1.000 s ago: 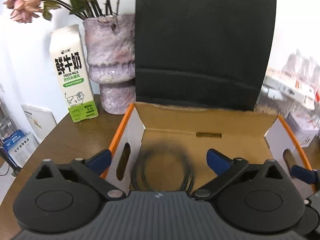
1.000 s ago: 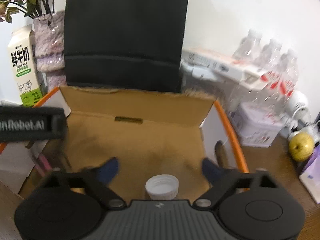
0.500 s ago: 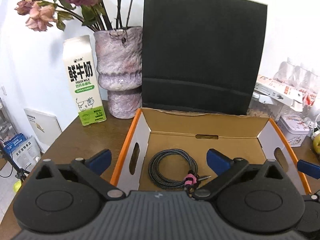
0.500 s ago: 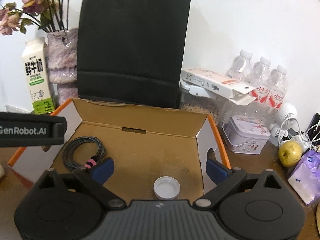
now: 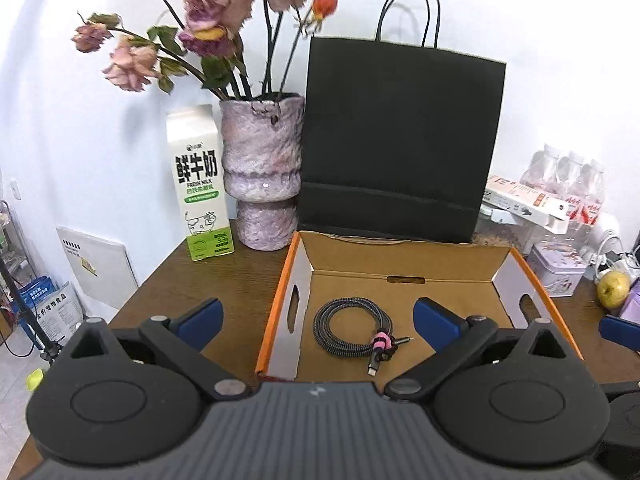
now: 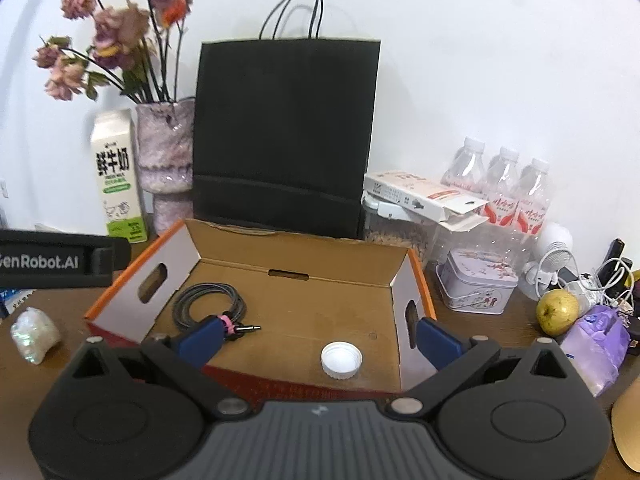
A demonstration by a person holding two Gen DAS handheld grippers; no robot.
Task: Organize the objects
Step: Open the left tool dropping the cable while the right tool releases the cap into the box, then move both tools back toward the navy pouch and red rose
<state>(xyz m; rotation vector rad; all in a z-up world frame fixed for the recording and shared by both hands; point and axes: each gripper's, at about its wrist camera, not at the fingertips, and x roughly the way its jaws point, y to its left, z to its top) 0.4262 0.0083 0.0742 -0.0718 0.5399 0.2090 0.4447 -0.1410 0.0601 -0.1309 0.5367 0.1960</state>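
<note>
An open cardboard box (image 5: 404, 264) with orange rims stands on the brown table; it also shows in the right wrist view (image 6: 296, 254). Inside lie a coiled black cable (image 5: 352, 332) with a pink tie, also in the right wrist view (image 6: 208, 306), and a white bottle cap (image 6: 341, 360). My left gripper (image 5: 318, 322) is open and empty, held above the box's near left corner. My right gripper (image 6: 318, 338) is open and empty, above the box's near edge. The left gripper's body (image 6: 60, 260) shows at the left of the right wrist view.
Behind the box stand a black paper bag (image 5: 400, 152), a vase of dried flowers (image 5: 262, 172) and a milk carton (image 5: 200, 184). At the right are water bottles (image 6: 500, 184), a small tin (image 6: 476, 286), a pear (image 6: 558, 312), a purple packet (image 6: 596, 340) and cables. A crumpled white wad (image 6: 34, 338) lies left.
Both grippers have pulled back and up from inside the box. The cable and the cap now lie free in the box, farther from the fingers.
</note>
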